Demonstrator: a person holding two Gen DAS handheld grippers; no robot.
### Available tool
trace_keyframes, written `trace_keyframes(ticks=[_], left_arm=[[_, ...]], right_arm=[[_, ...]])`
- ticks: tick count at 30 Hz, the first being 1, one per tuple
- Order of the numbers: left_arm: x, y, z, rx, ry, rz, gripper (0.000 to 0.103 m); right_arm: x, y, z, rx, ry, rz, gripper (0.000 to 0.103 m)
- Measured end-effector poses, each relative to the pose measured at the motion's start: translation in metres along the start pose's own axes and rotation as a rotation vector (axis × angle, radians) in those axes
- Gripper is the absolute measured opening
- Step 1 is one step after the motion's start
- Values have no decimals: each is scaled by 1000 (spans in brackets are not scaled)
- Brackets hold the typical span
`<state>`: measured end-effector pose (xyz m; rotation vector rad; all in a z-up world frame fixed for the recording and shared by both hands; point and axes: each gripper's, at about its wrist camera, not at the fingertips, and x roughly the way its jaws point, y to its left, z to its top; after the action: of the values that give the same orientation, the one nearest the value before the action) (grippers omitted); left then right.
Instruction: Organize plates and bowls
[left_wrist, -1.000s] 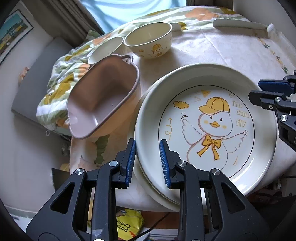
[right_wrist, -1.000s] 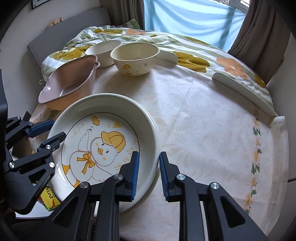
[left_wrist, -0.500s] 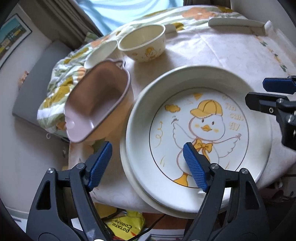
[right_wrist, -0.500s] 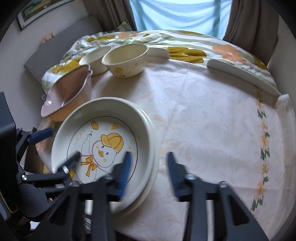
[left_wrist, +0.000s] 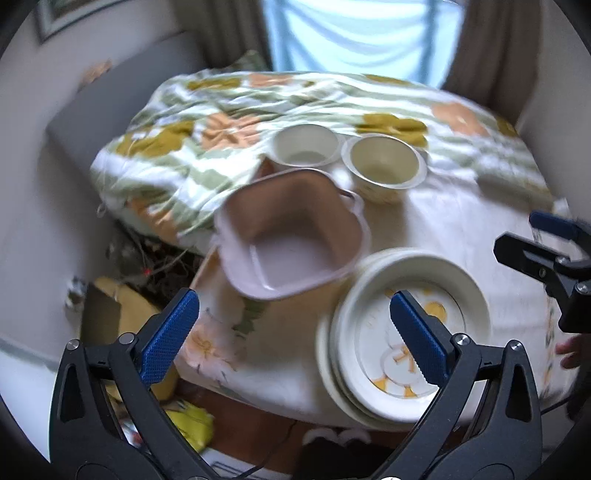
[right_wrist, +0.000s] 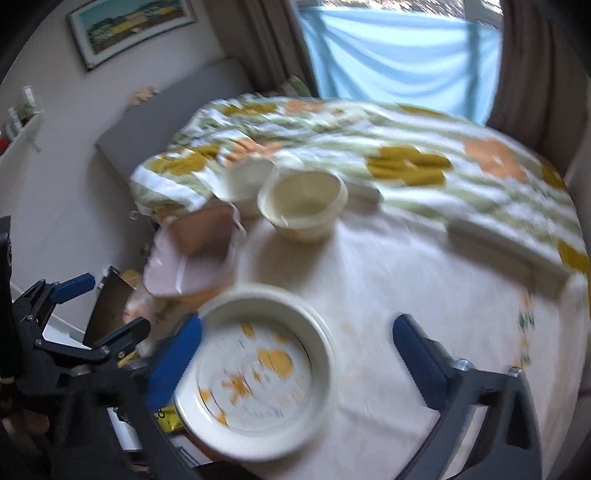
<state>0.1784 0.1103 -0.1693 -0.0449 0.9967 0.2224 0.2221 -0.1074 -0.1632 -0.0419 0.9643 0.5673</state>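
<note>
Two tongs, left tongs (left_wrist: 293, 332) and right tongs (right_wrist: 297, 354), have just been opening and stand wide, gripping nothing. Duck plate (left_wrist: 413, 332) sits stacked at five o'clock on the bench (right_wrist: 424, 280). Stacking looks finished; next likely the pink dish (left_wrist: 291, 236) at eleven. Blur hides the lower plates' count.

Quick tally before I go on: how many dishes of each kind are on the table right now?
Round cream plates, stacked, duck print on top: at least 2, from the rims that show
Round cream bowls: 2
Pink square dish with handles: 1
Total: at least 5
</note>
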Motion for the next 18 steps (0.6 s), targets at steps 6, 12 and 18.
trace_keyframes(ticks=[6,12,18], left_arm=[[28,47,5,-120,42,-20,103],[76,70,9,-218,117,-144,97],[128,72,18,-238,198,-216,69]], right_arm=[[51,23,27,-26,104,78,103],[105,35,43,3,195,111,103],[160,35,53,7,292,123,82]])
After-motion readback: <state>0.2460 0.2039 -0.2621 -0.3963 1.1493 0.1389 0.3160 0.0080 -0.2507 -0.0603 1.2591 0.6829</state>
